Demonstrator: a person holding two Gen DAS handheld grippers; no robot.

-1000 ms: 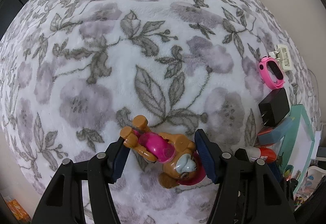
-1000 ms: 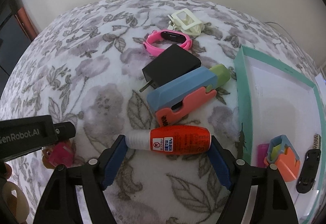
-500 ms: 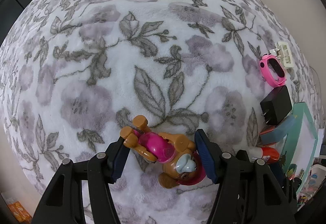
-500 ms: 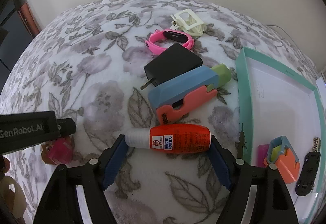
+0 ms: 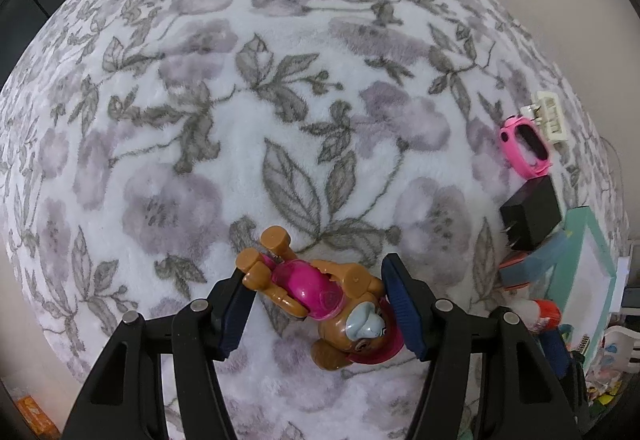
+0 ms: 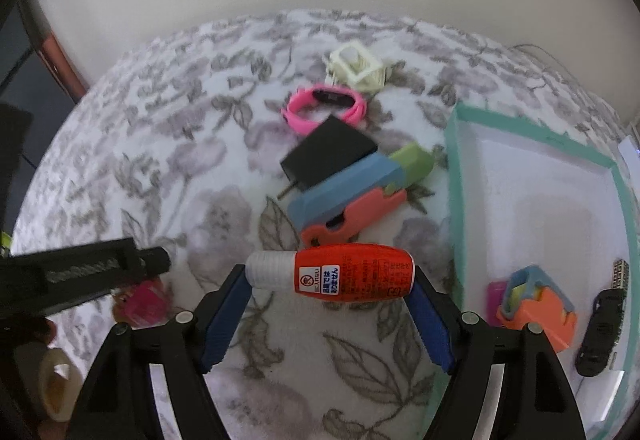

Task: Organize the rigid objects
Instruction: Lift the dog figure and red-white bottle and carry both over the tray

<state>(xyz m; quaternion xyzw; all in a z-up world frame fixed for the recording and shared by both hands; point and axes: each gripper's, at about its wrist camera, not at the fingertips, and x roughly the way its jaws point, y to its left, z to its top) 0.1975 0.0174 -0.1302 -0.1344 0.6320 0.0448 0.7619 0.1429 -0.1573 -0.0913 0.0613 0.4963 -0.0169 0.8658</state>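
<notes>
My left gripper (image 5: 316,304) is shut on a brown and pink toy dog (image 5: 320,296), holding it over the floral blanket (image 5: 240,99). My right gripper (image 6: 330,288) is shut on a red glue bottle with a white cap (image 6: 340,274), held end to end and lifted above the blanket. The left gripper's body (image 6: 80,272) shows at the left of the right wrist view with the toy dog (image 6: 144,302) below it. A teal-rimmed white tray (image 6: 456,199) lies to the right.
On the blanket lie a pink wristband (image 6: 324,105), a cream plastic frame (image 6: 356,71), a black charger (image 6: 328,155) and a blue, coral and green block (image 6: 356,195). In the tray are an orange-blue block (image 6: 536,304) and a black toy car (image 6: 600,328). A tape roll (image 6: 56,380) sits lower left.
My right gripper has lifted the glue bottle and tilted up, so the blanket looks farther away. My left gripper holds the toy dog with almost no shift.
</notes>
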